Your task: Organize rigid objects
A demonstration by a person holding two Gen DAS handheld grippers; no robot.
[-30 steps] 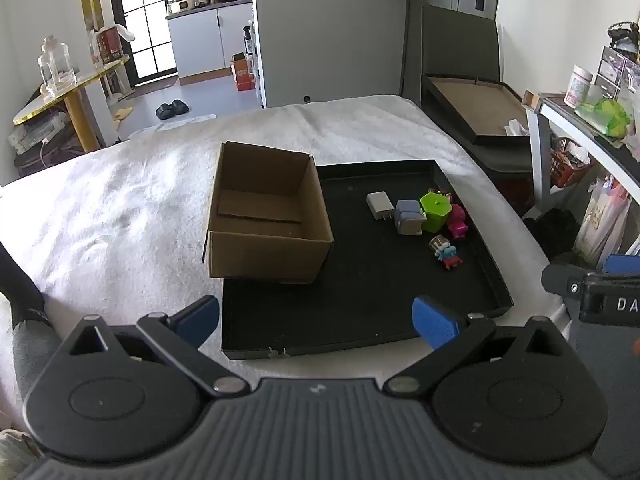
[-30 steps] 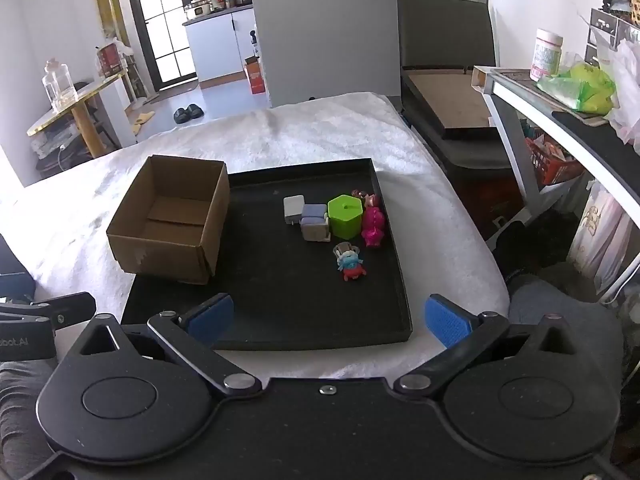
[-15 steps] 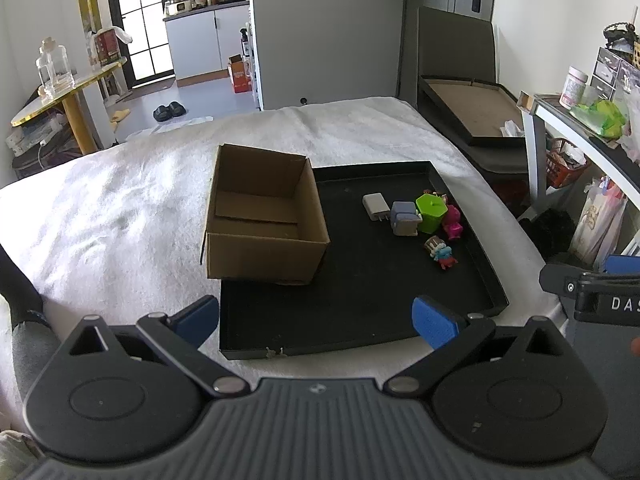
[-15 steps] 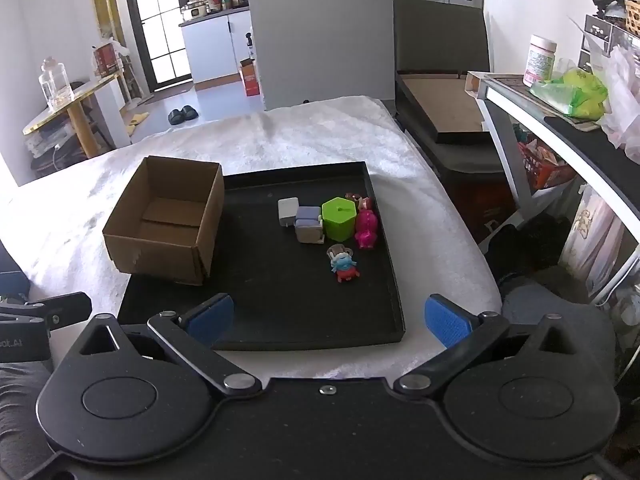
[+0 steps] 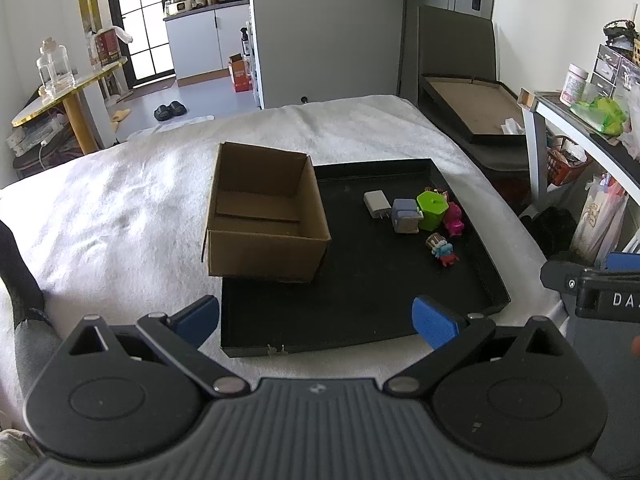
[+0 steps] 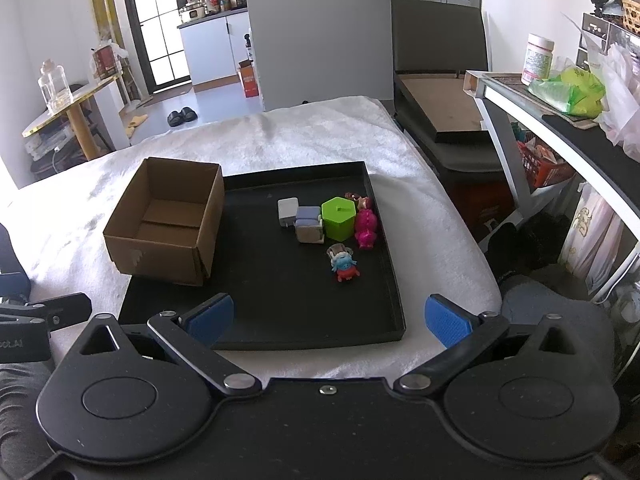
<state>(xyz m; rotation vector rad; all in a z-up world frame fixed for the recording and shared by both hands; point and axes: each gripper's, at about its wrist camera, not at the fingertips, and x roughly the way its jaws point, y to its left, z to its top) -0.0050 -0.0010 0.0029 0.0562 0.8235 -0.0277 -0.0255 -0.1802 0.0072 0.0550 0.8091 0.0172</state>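
Note:
A black tray (image 5: pixel 360 312) (image 6: pixel 280 320) lies on a white cloth. An empty open cardboard box (image 5: pixel 264 216) (image 6: pixel 168 220) stands on the tray's left part. On its right part lie a white charger (image 5: pixel 377 203) (image 6: pixel 288 211), a grey-blue block (image 5: pixel 406 216) (image 6: pixel 309 224), a green hexagonal box (image 5: pixel 431 209) (image 6: pixel 339 218), a pink toy (image 5: pixel 454 219) (image 6: pixel 366 228) and a small red and blue figure (image 5: pixel 442 249) (image 6: pixel 344 264). My left gripper (image 5: pixel 316 320) and right gripper (image 6: pixel 328 318) are both open and empty, held back over the tray's near edge.
The white cloth (image 5: pixel 120 208) covers a bed or table. A shelf unit with a jar and a green bag (image 6: pixel 568 88) stands at the right. A dark chair holding a flat board (image 6: pixel 440 96) is behind. A round side table (image 5: pixel 68 92) stands far left.
Both grippers have drawn back and up a little, so the tray and box look smaller and farther. Nothing on the tray has moved.

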